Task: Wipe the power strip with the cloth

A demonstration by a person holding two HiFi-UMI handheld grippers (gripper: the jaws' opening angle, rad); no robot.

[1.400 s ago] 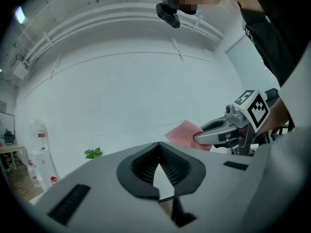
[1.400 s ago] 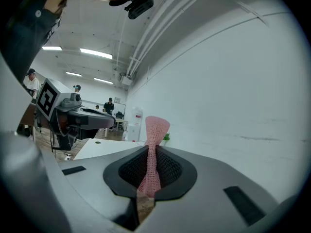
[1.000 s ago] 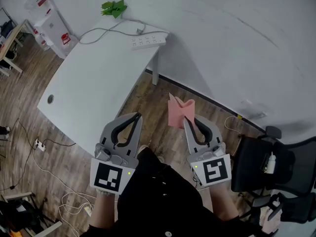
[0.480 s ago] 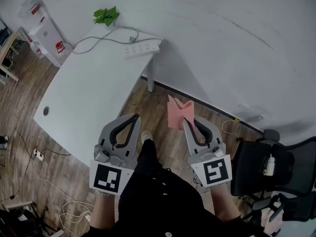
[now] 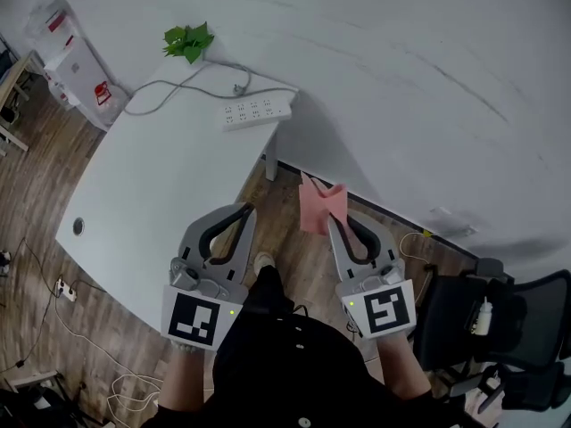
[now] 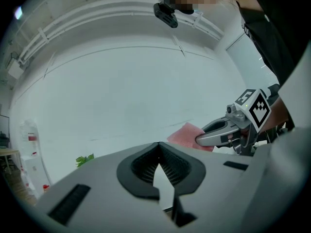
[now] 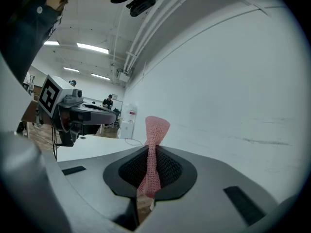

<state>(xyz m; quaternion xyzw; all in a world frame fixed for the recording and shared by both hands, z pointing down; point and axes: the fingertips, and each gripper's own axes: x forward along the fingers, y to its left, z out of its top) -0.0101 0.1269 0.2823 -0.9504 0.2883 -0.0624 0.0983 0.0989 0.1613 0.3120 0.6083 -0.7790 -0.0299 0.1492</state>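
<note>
The white power strip [image 5: 257,111] lies near the far corner of the white table [image 5: 152,176], its grey cable looping off to the left. My right gripper [image 5: 332,222] is shut on a pink cloth [image 5: 319,205], held up in the air over the wooden floor to the right of the table. In the right gripper view the cloth [image 7: 156,129] stands up pinched between the jaws [image 7: 148,150]. My left gripper [image 5: 246,211] hovers at the table's near edge, shut with nothing in it [image 6: 159,145]. Both are well short of the strip.
A green plant [image 5: 187,41] sits at the table's back corner and a water dispenser [image 5: 75,56] stands to the left. A black office chair [image 5: 500,315] is at the right. Cables and another strip [image 5: 64,285] lie on the floor, and a white wall runs behind the table.
The table and power strip have shifted lower in the head view, so they are nearer to me. Both grippers keep their pose, and the cloth stays in the right one.
</note>
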